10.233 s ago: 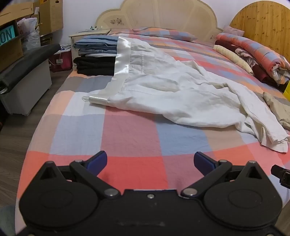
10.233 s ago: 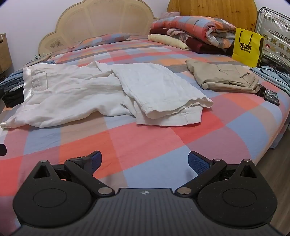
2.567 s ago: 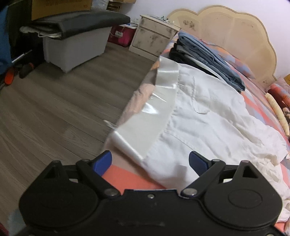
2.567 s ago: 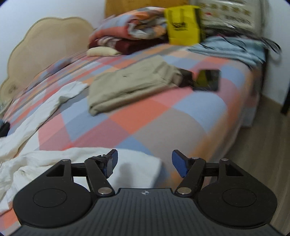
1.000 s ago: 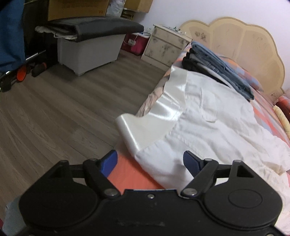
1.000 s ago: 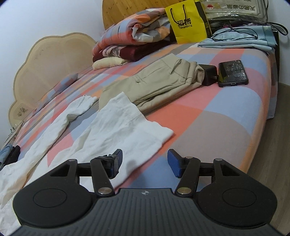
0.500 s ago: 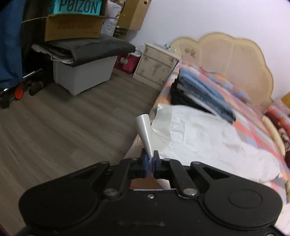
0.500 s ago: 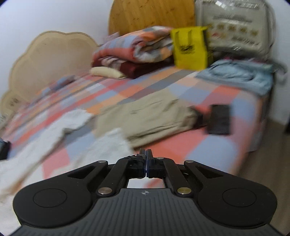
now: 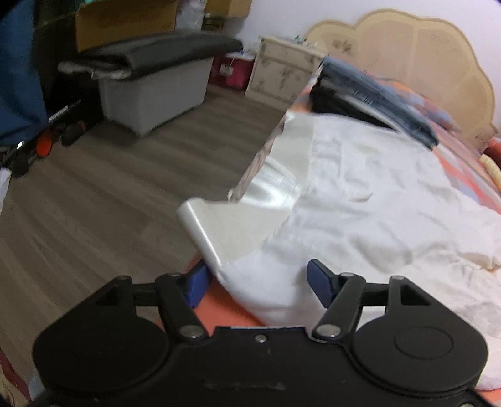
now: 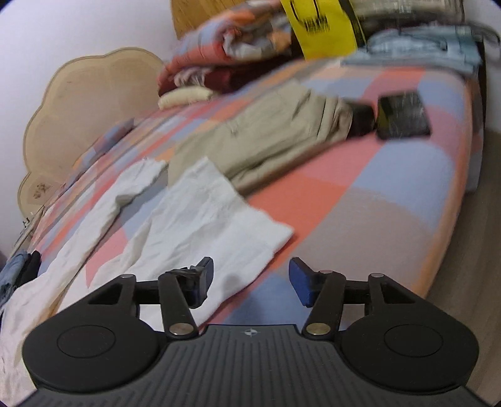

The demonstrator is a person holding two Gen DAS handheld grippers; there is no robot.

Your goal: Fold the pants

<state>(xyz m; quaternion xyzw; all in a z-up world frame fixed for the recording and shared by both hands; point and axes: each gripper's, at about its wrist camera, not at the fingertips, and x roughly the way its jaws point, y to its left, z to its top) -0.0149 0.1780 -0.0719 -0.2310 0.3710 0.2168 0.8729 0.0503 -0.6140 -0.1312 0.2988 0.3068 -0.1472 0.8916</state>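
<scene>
White pants (image 9: pixel 360 194) spread on bed (image 10: pixel 391 188) – left hand-held gripper (image 9: pixel 261 283), right hand-held gripper (image 10: pixel 250 278) jaws opening, gripping nothing

White pants (image 9: pixel 369 200) with a glossy pale waistband lie on a bedspread (image 10: pixel 360 200) checked in coral, grey and blue (beside folded khaki trousers (image 10: pixel 275 137)); yellow bag (image 10: pixel 319 28) behind.

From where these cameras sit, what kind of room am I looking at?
Almost certainly a bedroom in a home. A bed with a checked sheet and a scalloped headboard fills most of it, a nightstand stands beside it, and white pants lie spread on the sheet beside stacked folded clothes.
</scene>
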